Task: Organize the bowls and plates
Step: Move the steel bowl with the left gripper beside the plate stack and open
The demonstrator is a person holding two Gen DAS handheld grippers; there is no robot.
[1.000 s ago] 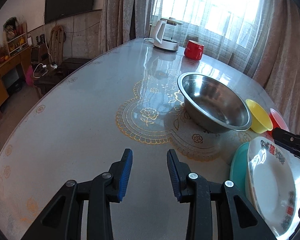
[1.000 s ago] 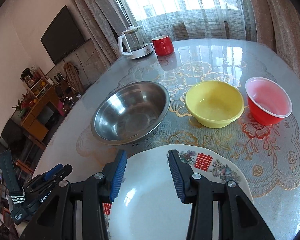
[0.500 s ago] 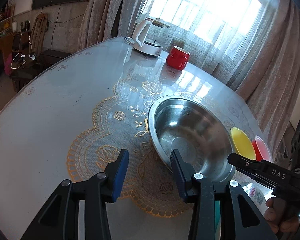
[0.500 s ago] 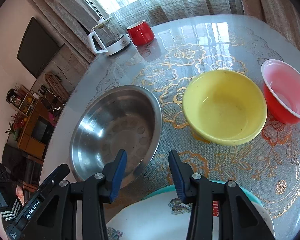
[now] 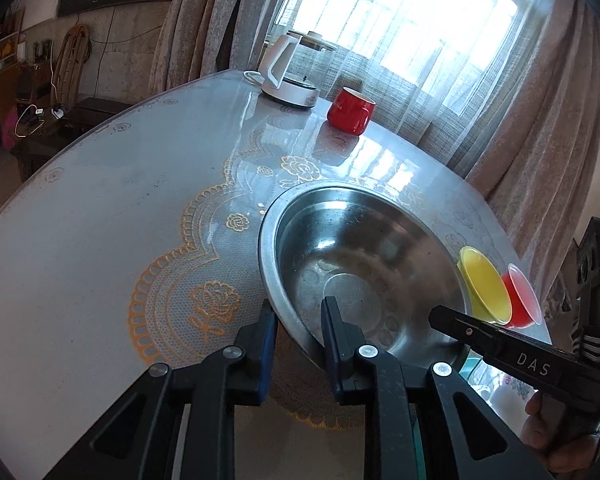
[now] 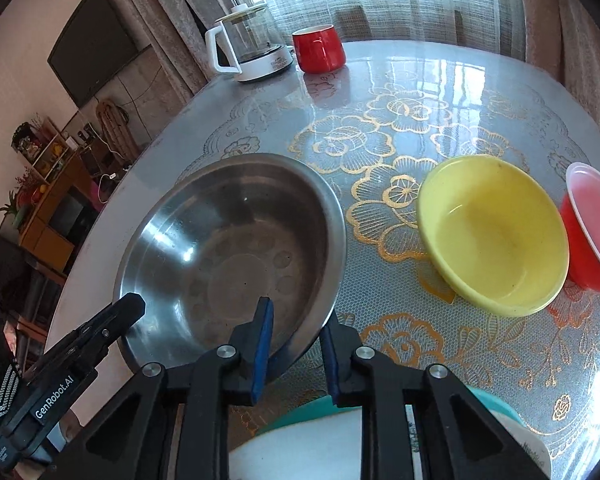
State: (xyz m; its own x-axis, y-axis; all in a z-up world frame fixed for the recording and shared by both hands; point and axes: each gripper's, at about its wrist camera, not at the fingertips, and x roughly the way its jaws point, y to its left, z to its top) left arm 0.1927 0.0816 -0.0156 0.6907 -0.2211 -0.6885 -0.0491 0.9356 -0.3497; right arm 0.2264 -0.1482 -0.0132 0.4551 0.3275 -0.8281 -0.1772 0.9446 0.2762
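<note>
Now | the round stainless-steel bowl (image 6: 236, 252) sits on our lace-patterned glass table (image 5: 100, 220), left of the yellow plastic bowl (image 6: 496, 236) and red plastic cup (image 6: 592, 236) | our left gripper (image 5: 298, 322) and right gripper (image 6: 296, 332) both straddle its near rim, jaws parted, nothing clamped | white plate (image 6: 300, 444) on teal plate (image 6: 304, 408) lies nearest us

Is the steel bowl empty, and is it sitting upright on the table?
Empty and upright. The steel bowl shows a bare, shiny bottom in both views, mouth up on the table; both open grippers straddle its near rim.
</note>
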